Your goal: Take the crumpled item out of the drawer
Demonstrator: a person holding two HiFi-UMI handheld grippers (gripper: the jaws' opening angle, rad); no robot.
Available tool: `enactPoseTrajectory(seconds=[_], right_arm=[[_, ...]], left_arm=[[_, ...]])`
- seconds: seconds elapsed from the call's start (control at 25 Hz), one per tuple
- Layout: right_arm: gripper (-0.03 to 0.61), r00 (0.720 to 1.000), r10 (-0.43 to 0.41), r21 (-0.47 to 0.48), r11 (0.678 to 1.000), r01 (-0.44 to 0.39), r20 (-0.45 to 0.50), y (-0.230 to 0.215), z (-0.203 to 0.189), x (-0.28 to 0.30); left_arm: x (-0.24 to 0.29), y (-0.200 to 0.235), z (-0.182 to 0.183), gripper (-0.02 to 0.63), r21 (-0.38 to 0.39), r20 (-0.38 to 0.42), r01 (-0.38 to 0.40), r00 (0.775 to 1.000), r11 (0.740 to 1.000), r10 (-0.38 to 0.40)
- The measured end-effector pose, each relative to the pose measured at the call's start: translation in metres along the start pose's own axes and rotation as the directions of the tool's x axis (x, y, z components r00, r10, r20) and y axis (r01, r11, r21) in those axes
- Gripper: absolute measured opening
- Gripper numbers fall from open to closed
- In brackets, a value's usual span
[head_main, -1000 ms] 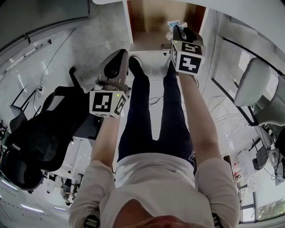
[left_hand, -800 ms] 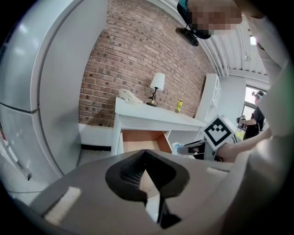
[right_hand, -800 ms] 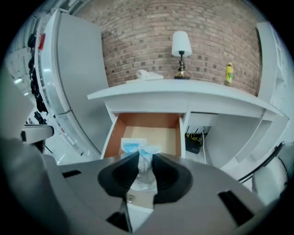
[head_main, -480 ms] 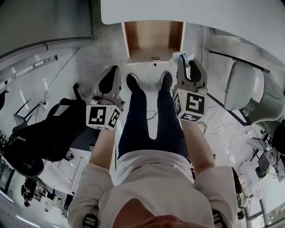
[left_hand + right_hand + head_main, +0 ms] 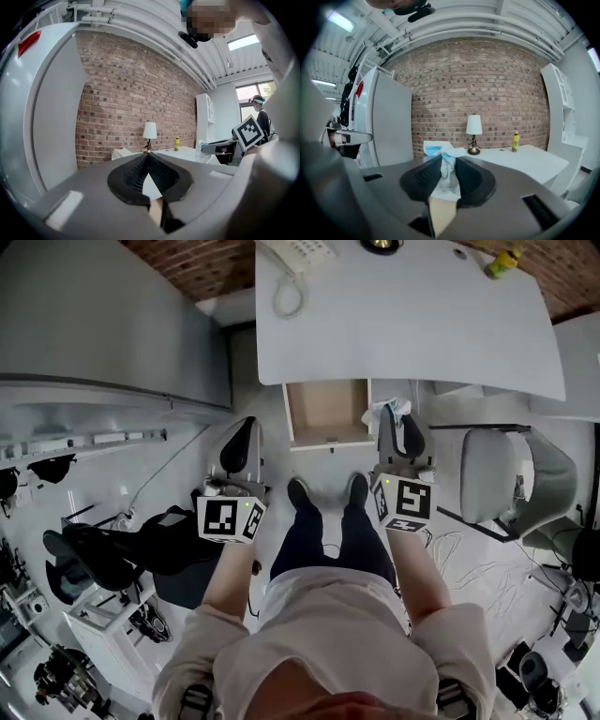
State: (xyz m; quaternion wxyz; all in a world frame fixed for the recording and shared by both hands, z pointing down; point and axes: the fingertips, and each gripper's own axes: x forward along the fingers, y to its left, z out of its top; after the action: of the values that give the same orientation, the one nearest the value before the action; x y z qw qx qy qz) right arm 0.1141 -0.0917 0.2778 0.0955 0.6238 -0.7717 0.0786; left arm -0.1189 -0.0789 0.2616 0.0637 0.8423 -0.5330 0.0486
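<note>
Your right tongs (image 5: 446, 161) are closed partway on the crumpled item (image 5: 445, 173), a white wad with a pale blue part. The two dark pads pinch it at its middle while the blue end sticks up past the tips. From your head view the wad (image 5: 389, 410) hangs in the air at the tip of those tongs, outside the drawer (image 5: 328, 409) and just beside its right front corner. The drawer stands pulled out from under the white desk (image 5: 403, 324), and its brown bottom shows bare. Your left tongs (image 5: 148, 157) are closed with nothing in them: the tips meet in a point and only a thin wedge of gap shows lower down, with the desk top seen through it. In the head view they sit to the left of your legs, well apart from the drawer and level with the other pair. Both pairs point toward the brick wall (image 5: 478, 84) behind the desk. On the desk stand a small lamp (image 5: 474, 133) with a white shade and a yellow bottle (image 5: 515, 140) to its right, and a white phone (image 5: 295, 257) lies near the far left corner. A pale chair (image 5: 497, 474) stands to your right and a black office chair (image 5: 122, 554) to your left.
</note>
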Motion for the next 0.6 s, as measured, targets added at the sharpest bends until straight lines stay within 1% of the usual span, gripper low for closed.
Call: enactPoseTrajectory(seconds=[0.08, 0.2, 0.32, 0.4, 0.52, 0.6], right_arm=[[0.098, 0.999, 0.025, 0.0, 1.0, -0.025, 0.033, -0.004, 0.034, -0.004], [0.098, 0.997, 0.053, 0.005, 0.999, -0.053, 0.054, -0.007, 0.076, -0.025], [0.1, 0.994, 0.063, 0.01, 0.998, -0.064, 0.089, -0.005, 0.115, -0.047], [0.1, 0.99, 0.069, 0.012, 0.997, -0.071, 0.12, -0.001, 0.138, -0.054], [0.1, 0.983, 0.085, 0.011, 0.996, -0.088, 0.162, 0.002, 0.167, -0.061], [0.1, 0.977, 0.099, 0.006, 0.995, -0.102, 0.188, 0.005, 0.182, -0.065]], left_arm=[[-0.006, 0.001, 0.036, 0.009, 0.034, 0.046, -0.02, 0.999, 0.999, 0.019], [-0.027, 0.001, 0.077, 0.009, 0.043, 0.084, -0.047, 0.995, 0.998, 0.044], [-0.047, 0.004, 0.113, 0.009, 0.061, 0.121, -0.068, 0.991, 0.996, 0.06], [-0.055, 0.009, 0.137, 0.009, 0.072, 0.154, -0.08, 0.986, 0.994, 0.068], [-0.064, 0.009, 0.17, 0.009, 0.06, 0.206, -0.091, 0.976, 0.994, 0.077], [-0.067, 0.004, 0.187, 0.009, 0.078, 0.232, -0.089, 0.97, 0.993, 0.069]])
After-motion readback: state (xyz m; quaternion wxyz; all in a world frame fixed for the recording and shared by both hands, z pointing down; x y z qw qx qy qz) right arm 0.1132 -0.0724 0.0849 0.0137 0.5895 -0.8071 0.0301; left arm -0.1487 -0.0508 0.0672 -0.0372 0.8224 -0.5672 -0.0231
